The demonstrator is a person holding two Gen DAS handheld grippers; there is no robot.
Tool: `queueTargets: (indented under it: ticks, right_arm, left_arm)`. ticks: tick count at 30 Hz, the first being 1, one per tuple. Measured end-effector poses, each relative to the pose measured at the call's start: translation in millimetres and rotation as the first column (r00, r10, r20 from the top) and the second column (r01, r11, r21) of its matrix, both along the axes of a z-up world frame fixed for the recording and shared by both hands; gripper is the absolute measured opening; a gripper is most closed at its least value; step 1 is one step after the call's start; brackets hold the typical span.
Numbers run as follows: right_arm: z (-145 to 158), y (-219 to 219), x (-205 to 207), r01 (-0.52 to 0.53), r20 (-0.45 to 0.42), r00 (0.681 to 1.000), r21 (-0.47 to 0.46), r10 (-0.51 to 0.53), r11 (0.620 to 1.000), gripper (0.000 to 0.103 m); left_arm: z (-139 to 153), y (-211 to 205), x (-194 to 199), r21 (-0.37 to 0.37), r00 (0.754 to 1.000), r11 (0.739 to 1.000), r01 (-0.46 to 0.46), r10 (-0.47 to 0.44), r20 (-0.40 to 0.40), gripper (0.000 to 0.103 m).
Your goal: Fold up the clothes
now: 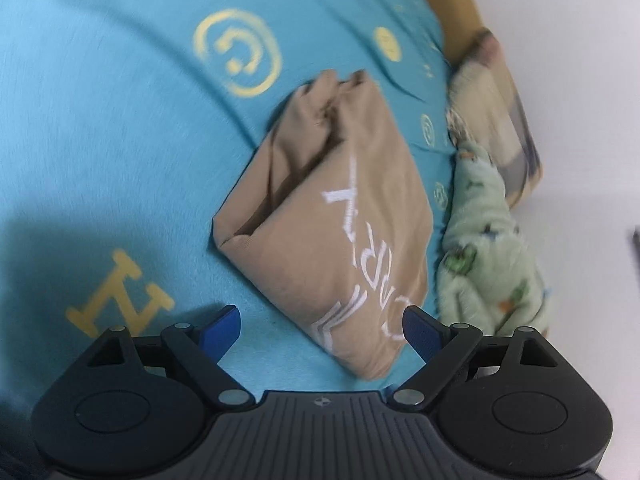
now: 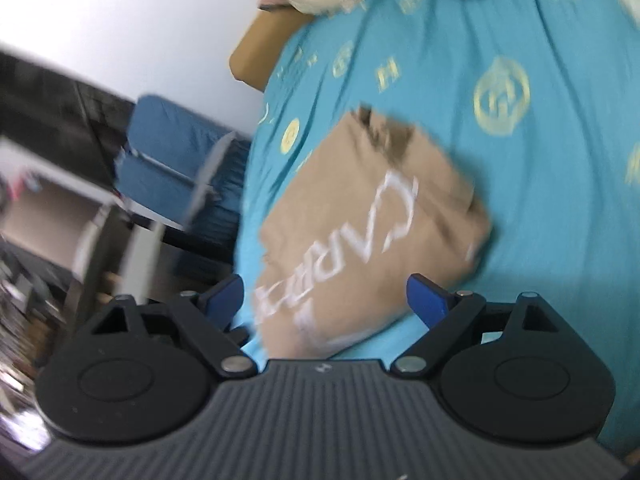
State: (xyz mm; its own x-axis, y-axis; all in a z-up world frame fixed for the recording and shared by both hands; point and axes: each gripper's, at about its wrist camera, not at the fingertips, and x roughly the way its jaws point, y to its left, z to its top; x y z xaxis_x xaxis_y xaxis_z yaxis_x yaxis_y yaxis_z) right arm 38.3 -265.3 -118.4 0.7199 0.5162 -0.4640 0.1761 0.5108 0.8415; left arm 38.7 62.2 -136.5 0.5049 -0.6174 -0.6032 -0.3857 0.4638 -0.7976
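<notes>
Both the left gripper (image 1: 322,330) and right gripper (image 2: 324,300) gape empty; the folded tan shirt (image 1: 340,224) looks soft and light, best pinched at a thick folded edge.

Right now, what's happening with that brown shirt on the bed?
Someone is folding clothes with a gripper in each hand. The tan shirt is already folded into a small bundle and lies on the blue sheet. The left gripper and the right gripper both hover close to it with jaws open, holding nothing. A green fleece lies beside the bundle, not folded yet.
</notes>
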Motion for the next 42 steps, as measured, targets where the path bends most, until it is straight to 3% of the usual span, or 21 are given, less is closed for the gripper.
queueTargets:
  ticks: [3,7,10,12,14,17,20,22,23,26,27,28,31,34,38,40,42]
  right_arm:
    - [-20,12,-1,0.007,-0.067,0.998,0.12,0.001,0.993,0.091]
    - [-45,32,2,0.011,-0.136,0.99,0.256,0.025,0.967,0.091]
    - [-53,44,4,0.012,-0.164,0.986,0.302,0.039,0.953,0.091]
    - [-53,51,5,-0.011,-0.148,0.987,0.315,0.06,0.949,0.091]
    - [-54,52,6,0.003,-0.145,0.988,0.342,0.049,0.94,0.091]
    - [-55,49,9,0.059,-0.141,0.99,0.367,-0.007,0.928,0.091]
    - [-53,37,13,0.128,-0.137,0.987,0.31,-0.089,0.942,0.09]
    - [-53,26,14,0.194,-0.143,0.977,0.257,-0.161,0.947,0.078]
    - [-54,21,15,0.212,-0.144,0.973,0.258,-0.18,0.943,0.078]
    - [-53,16,22,0.207,-0.116,0.976,0.257,-0.182,0.944,0.064]
    - [-49,16,23,0.199,-0.102,0.978,0.231,-0.179,0.953,0.055]
    - [-46,17,23,0.197,-0.094,0.979,0.196,-0.182,0.961,0.039]
    - [-35,17,17,0.194,-0.05,0.981,0.125,-0.189,0.973,0.022]
    - [-18,13,4,0.191,0.047,0.979,0.098,-0.196,0.977,0.019]
    - [20,5,-19,0.195,0.17,0.964,0.077,-0.206,0.978,0.018]
    - [41,-1,-42,0.212,0.229,0.948,0.061,-0.22,0.975,0.018]
    - [59,-10,-67,0.239,0.267,0.932,0.061,-0.247,0.969,0.018]
  left_arm:
    - [-16,-1,5,-0.067,0.998,0.997,-0.05,0.048,-0.036,0.088]
    - [-23,-4,14,-0.041,0.996,0.995,-0.091,0.09,-0.026,0.079]
    - [-23,-6,19,0.006,0.993,0.993,-0.115,0.115,-0.021,0.06]
    - [-24,-3,17,0.019,0.99,0.99,-0.137,0.138,-0.027,0.032]
    - [-26,1,15,-0.008,0.987,0.987,-0.158,0.158,-0.017,0.022]
    - [-15,3,14,-0.016,0.982,0.983,-0.185,0.185,0.024,0.019]
    - [-3,6,15,-0.032,0.974,0.976,-0.214,0.215,0.075,0.018]
    - [8,8,17,-0.028,0.967,0.975,-0.221,0.223,0.127,0.018]
    - [12,8,19,-0.029,0.964,0.975,-0.219,0.221,0.147,0.018]
    - [18,8,19,-0.021,0.962,0.977,-0.213,0.213,0.168,0.018]
    - [19,9,17,-0.022,0.963,0.977,-0.212,0.212,0.168,0.018]
    - [19,10,15,-0.021,0.963,0.977,-0.213,0.213,0.166,0.018]
    - [24,10,11,0.006,0.962,0.977,-0.215,0.211,0.174,0.017]
    - [42,17,-7,0.022,0.954,0.979,-0.204,0.193,0.231,0.017]
    - [88,9,-28,0.041,0.931,0.986,-0.164,0.141,0.336,0.017]
    - [115,2,-41,0.047,0.92,0.989,-0.137,0.109,0.376,0.013]
    - [143,-7,-53,0.06,0.904,0.992,-0.113,0.077,0.42,0.002]
